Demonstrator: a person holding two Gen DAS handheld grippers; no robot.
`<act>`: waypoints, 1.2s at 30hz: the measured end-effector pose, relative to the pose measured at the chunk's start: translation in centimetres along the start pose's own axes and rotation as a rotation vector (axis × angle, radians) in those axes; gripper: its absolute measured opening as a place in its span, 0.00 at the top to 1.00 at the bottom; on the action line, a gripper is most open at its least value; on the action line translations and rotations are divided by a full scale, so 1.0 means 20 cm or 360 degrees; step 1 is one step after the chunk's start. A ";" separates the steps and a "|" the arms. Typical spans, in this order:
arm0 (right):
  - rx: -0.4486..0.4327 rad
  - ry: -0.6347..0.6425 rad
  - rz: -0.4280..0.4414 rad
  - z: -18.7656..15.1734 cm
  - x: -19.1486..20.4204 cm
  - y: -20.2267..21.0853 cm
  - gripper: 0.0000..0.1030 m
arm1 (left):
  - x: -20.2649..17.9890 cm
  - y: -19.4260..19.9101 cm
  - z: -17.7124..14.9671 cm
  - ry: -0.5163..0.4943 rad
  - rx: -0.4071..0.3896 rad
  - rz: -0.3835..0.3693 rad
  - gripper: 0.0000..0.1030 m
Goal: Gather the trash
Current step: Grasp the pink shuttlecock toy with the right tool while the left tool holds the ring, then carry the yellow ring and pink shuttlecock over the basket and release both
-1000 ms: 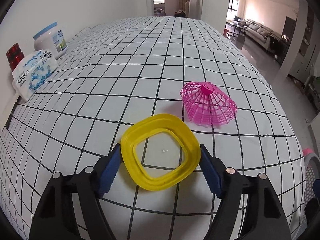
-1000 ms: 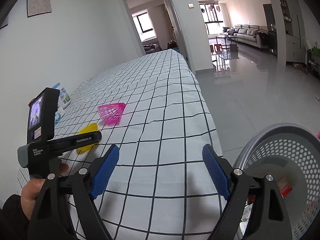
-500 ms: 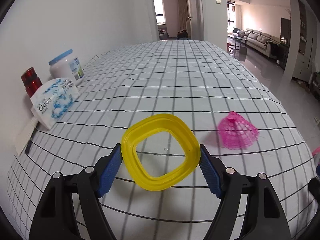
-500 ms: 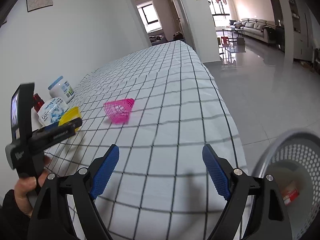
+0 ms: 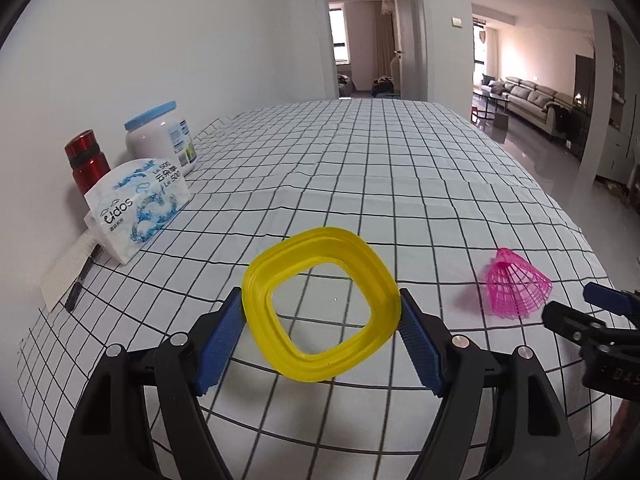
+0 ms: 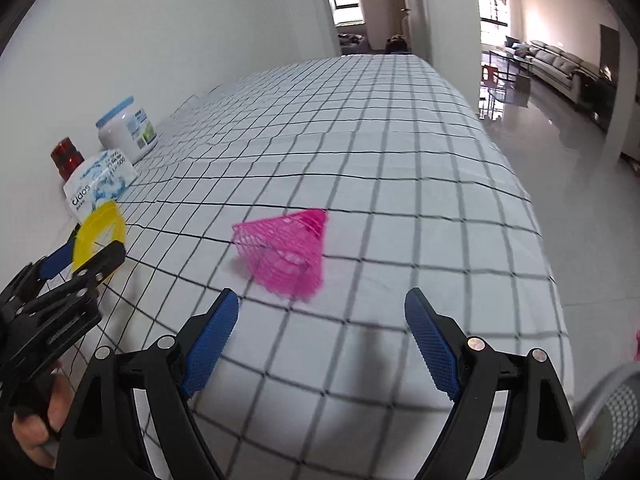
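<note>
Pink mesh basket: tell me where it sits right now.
The pink mesh basket lies tipped on the checked tablecloth, just ahead of the open right hand-held gripper, and right of the yellow ring.

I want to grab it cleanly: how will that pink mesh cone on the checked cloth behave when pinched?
The pink mesh cone looks like thin open lattice, so probably light and springy, apt to flex. Lying on its side, it may roll in an arc if nudged.

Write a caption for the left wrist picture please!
Left gripper holding a yellow ring above the checked table.
</note>
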State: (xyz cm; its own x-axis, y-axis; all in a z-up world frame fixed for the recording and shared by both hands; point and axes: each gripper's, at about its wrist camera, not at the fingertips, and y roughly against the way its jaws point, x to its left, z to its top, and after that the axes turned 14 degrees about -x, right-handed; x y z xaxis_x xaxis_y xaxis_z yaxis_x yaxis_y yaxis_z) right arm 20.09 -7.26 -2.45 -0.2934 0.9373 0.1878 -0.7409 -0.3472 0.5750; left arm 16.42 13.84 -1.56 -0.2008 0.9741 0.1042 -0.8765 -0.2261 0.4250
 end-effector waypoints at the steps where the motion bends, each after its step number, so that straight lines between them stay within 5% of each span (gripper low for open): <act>1: 0.0014 0.0011 0.0007 0.01 0.02 -0.03 0.21 | 0.01 -0.01 0.00 0.0006 0.0003 0.0005 0.29; 19: 0.0157 0.0141 -0.0224 0.05 0.24 -0.38 0.22 | 0.06 0.01 0.02 0.0055 -0.0003 -0.0011 0.29; 24: 0.0116 0.0175 -0.0231 0.05 0.24 -0.36 0.51 | 0.07 0.01 0.02 0.0058 -0.0009 -0.0015 0.29; 36: 0.0011 0.0037 -0.0148 -0.01 0.11 -0.09 0.58 | 0.01 0.06 0.01 0.0020 -0.0040 -0.0056 0.29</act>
State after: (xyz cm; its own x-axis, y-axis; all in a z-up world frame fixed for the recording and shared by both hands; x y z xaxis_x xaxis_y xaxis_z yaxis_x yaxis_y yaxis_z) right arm 20.69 -4.62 -3.31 -0.2379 0.9645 0.1148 -0.7614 -0.2585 0.5945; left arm 15.47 13.80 -0.77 -0.1750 0.9815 0.0781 -0.8938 -0.1916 0.4055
